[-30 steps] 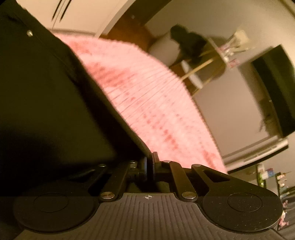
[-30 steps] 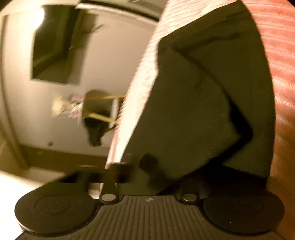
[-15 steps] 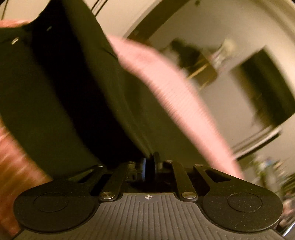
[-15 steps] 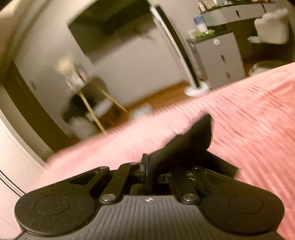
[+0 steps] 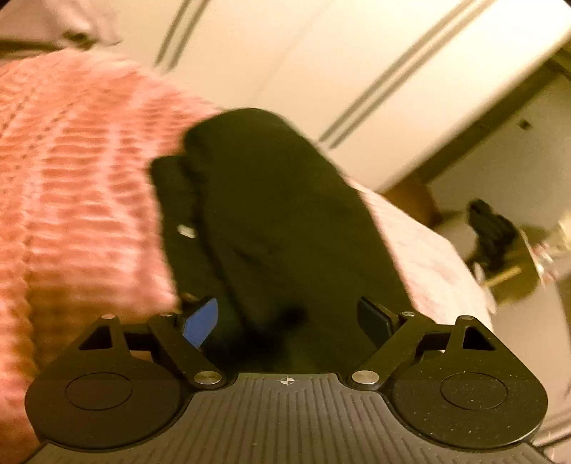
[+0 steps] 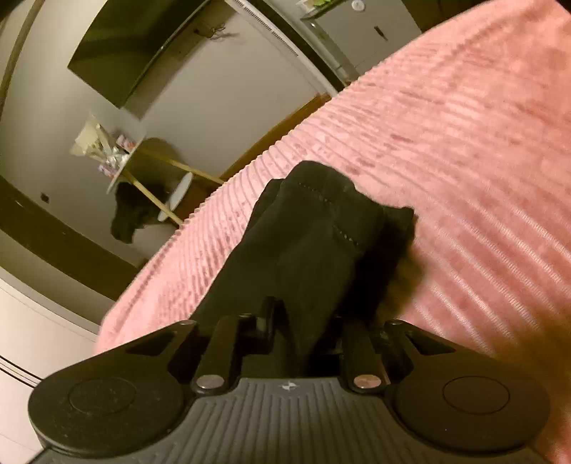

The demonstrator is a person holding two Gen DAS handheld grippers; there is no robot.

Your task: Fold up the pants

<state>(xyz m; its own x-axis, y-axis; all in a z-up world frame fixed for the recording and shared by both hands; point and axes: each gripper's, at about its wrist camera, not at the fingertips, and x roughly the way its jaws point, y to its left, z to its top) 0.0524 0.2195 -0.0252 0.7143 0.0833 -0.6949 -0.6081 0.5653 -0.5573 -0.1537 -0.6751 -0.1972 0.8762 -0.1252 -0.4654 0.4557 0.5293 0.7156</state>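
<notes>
The black pants [image 5: 278, 221] lie bunched in a narrow folded heap on the pink ribbed bedspread [image 5: 78, 185]. My left gripper [image 5: 287, 317] is open, its jaws still opening wide. The near end of the heap lies loose between the blue pad and the black pad, and neither pad presses on it. In the right wrist view the pants [image 6: 314, 232] run from a stitched hem on the bedspread [image 6: 464, 142] up into my right gripper [image 6: 307, 321]. Its jaws are opening a little, with the cloth still filling the narrow gap between them.
White wardrobe doors [image 5: 321, 53] stand beyond the bed's far edge. A small side table with a dark garment [image 6: 135, 210] hanging from it stands off the bed. A dark screen [image 6: 135, 53] hangs on the wall. Grey drawers [image 6: 374, 32] stand farther back.
My left gripper swept across the bed, let go of the pants and spread wide. My right gripper rolled and its jaws parted slightly. The pants now rest lower on the bedspread.
</notes>
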